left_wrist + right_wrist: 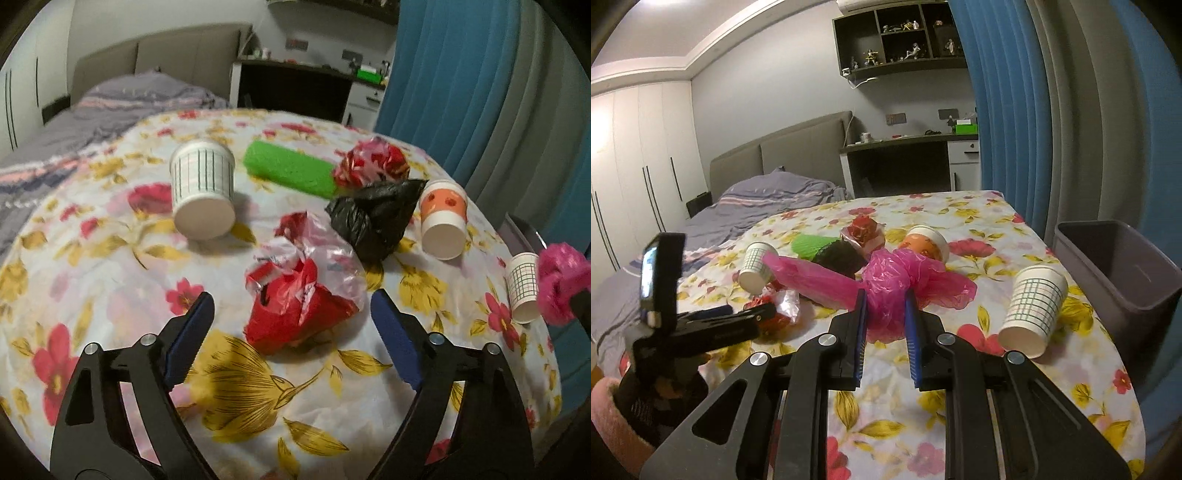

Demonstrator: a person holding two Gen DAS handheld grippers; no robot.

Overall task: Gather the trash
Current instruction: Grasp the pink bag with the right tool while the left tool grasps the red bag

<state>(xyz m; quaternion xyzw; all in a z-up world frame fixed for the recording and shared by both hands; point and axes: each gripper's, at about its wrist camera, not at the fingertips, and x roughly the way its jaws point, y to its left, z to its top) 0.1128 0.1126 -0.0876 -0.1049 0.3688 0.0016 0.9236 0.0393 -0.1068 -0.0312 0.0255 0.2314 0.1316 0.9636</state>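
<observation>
Tablecloth (110,266) looked like thin floral fabric, slight sheen. Red bag (295,306) was crinkly glossy plastic film, black bag (373,221) same but duller. Pink bag (886,291) was translucent shiny film, wrinkled. Cups (203,192) looked matt paper, printed. Green roll (291,170) looked textured, matt. Bin (1123,273) was smooth grey plastic. Gripper pads (192,339) were ribbed blue, frames matt black.
</observation>
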